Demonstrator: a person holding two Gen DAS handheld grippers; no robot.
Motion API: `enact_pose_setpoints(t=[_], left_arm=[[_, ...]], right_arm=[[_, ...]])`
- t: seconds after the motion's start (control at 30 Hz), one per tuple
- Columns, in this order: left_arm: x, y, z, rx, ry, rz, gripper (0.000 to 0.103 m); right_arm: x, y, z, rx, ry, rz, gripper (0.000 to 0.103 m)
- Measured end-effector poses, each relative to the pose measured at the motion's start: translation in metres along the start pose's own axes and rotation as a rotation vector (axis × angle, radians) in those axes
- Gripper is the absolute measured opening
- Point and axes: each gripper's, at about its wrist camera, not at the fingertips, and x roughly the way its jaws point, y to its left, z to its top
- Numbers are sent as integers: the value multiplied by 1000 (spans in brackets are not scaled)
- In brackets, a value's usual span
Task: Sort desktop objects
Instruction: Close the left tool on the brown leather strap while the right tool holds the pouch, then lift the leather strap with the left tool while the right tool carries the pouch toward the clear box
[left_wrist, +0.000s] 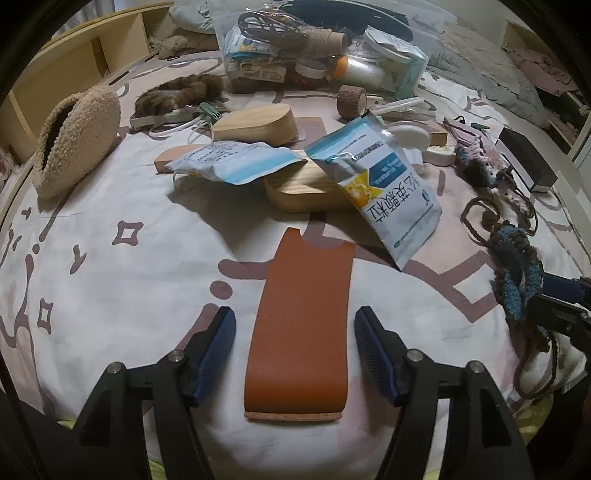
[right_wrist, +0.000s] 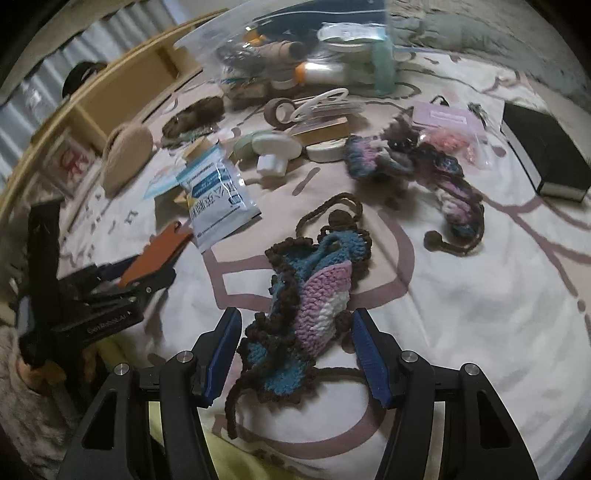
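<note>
We are seeing a patterned sheet (left_wrist: 110, 295) lying over the bed, wooden shelving (left_wrist: 74, 66) standing along its far left edge, and grey bedding (left_wrist: 480, 62) bunching up at the far right.

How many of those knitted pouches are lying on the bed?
2. One pouch lies between the right gripper's open fingers. The other pouch lies farther back, left of the black box. The cluttered clear bag could hide more.
</note>
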Motion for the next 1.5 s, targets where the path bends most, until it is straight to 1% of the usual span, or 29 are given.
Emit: enact_pose_setpoints(t=[0.17, 0.2, 0.27, 0.3, 0.37, 0.43, 0.57, 0.73, 1.03, 1.17, 1.37, 1.5], left_arm=[[3, -1, 1, 4, 4, 5, 66], [3, -1, 1, 1, 4, 0, 63], [2, -1, 2, 0, 0, -9, 51], [2, -2, 2, 1, -2, -10, 48], [1, -2, 2, 3, -5, -11, 47], [0, -2, 2, 1, -7, -16, 47], [-2, -2, 2, -7, -12, -26, 47], [-8, -2, 2, -6, -28, -32, 47], [-25, 1, 0, -12, -57, -39, 47], [-35, 3, 0, -14, -80, -43, 47], [-59, 5, 5, -12, -134, -56, 47], [-81, 5, 11, -10, -178, -76, 47]], right_arm=[[13, 3, -1, -29, 23, -57, 62], [15, 3, -1, -39, 23, -72, 62], [19, 6, -1, -56, 16, -103, 61], [20, 7, 0, -65, 10, -116, 59], [21, 10, 0, -84, 6, -132, 50], [21, 12, -1, -99, -2, -143, 45], [16, 11, -3, -93, -19, -130, 38], [8, 12, -4, -73, -44, -100, 33], [-14, 20, -4, -50, -106, -50, 32], [-25, 22, -4, -38, -139, -43, 32], [-49, 19, 0, -13, -198, -36, 32], [-71, 24, 5, -23, -237, -33, 32]])
